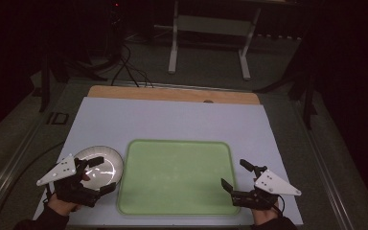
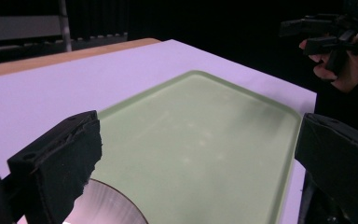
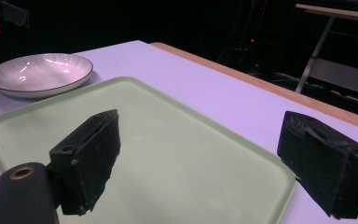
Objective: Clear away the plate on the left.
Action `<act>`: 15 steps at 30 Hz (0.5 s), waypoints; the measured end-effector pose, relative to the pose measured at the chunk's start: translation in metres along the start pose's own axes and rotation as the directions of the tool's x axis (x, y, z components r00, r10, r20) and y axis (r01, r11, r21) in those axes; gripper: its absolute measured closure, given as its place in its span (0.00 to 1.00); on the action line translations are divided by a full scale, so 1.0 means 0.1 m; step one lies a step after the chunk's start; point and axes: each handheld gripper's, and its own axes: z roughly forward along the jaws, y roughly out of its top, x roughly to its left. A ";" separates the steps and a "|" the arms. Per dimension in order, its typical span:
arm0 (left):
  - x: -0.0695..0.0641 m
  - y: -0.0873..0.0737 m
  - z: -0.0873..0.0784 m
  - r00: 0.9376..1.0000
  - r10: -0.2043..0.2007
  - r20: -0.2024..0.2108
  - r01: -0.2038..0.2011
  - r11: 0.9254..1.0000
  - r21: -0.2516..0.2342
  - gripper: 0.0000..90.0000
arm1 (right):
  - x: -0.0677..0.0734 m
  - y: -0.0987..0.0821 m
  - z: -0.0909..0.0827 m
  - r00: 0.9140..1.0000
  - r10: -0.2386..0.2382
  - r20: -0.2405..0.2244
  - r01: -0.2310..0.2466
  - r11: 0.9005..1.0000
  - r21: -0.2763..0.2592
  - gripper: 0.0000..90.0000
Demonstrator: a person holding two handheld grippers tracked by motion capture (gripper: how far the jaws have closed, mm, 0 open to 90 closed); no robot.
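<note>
Wooden table (image 1: 172,93) under a pale lilac mat (image 1: 172,120), green tray (image 1: 175,177) near centre, white bowl (image 1: 106,160) touching its left

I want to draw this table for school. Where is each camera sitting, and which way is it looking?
High view: sits above the person's side, looking forward and down at the table; the left claw, right claw and both hands show.
Left gripper view: rides on the left claw, looking across the tray toward the right claw; its own open black jaws show.
Right gripper view: rides on the right claw, looking across the tray toward the plate; its open jaws show.
All three share the green tray.
</note>
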 end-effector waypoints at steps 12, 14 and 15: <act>-0.06 0.01 0.12 1.000 0.016 0.020 -0.018 0.994 0.103 0.00 | -0.01 -0.02 0.00 1.000 0.001 0.005 -0.001 1.000 0.007 0.14; -0.08 0.03 0.13 0.999 0.023 0.024 -0.025 0.994 0.105 0.00 | -0.01 -0.02 -0.01 1.000 0.005 0.001 -0.005 1.000 0.003 0.14; -0.09 0.04 0.13 0.999 0.026 0.031 -0.029 0.994 0.107 0.00 | -0.01 -0.02 -0.02 1.000 0.004 0.000 -0.004 1.000 -0.003 0.14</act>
